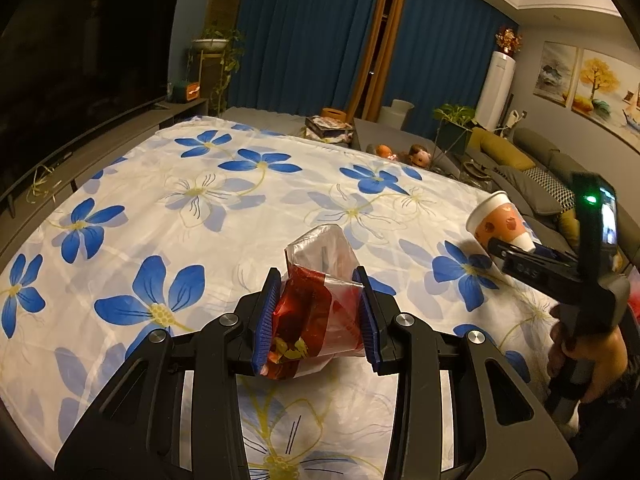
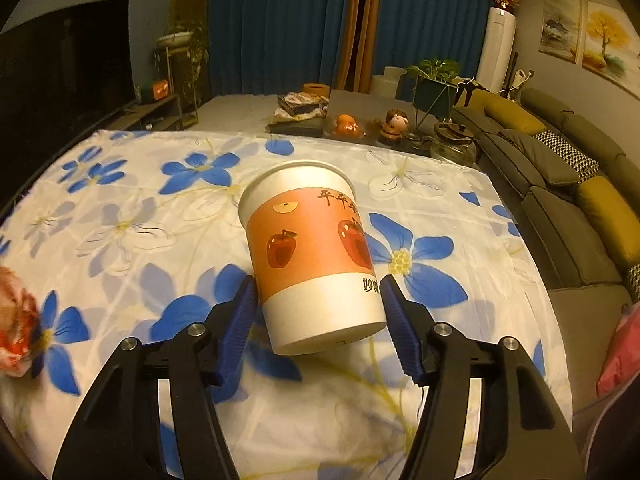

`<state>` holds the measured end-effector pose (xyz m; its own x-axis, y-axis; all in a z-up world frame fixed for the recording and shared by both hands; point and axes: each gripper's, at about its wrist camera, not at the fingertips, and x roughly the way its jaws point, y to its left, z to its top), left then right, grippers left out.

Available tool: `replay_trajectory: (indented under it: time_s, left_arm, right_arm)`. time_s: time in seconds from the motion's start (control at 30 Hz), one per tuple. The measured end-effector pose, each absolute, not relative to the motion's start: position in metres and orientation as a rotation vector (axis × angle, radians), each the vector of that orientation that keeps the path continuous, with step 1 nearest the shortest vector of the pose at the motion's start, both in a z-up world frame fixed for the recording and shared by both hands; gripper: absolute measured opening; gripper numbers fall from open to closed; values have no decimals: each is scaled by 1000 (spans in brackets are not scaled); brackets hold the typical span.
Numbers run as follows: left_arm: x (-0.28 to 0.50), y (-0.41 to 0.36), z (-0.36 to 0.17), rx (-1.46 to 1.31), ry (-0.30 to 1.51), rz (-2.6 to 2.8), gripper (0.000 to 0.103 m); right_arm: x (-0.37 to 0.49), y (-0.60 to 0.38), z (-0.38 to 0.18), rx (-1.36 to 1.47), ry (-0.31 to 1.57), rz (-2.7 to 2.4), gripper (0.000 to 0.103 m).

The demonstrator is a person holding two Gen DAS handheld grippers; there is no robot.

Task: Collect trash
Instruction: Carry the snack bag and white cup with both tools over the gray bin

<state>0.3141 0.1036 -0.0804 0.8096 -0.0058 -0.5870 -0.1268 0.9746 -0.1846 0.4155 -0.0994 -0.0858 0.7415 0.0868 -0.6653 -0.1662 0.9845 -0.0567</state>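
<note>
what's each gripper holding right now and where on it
The left gripper pinches a crumpled red and clear plastic wrapper across its lower half. The right gripper clamps a paper cup by the sides near its base.

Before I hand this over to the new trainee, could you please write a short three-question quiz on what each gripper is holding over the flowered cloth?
1. True or false: the left gripper is shut on a crumpled red wrapper.
2. What does the right gripper hold? A) a glass jar B) a paper cup C) a toy
3. Fill in: the fruit printed on the paper cup is red ____.

Key
1. True; its blue pads press the wrapper from both sides, above the flowered cloth.
2. B; the cup is gripped near its base and tilted.
3. Apples.
</note>
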Motion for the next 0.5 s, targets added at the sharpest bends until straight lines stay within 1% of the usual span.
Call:
replay_trajectory:
  time_s: [0.3, 0.5]
  left_arm:
    - [306, 94, -71, -196, 594, 46, 36]
    - [286, 70, -60, -157, 575, 0, 36]
  right_arm:
    - [335, -108, -57, -69, 650, 172, 61]
    - [278, -124, -35, -57, 600, 161, 61]
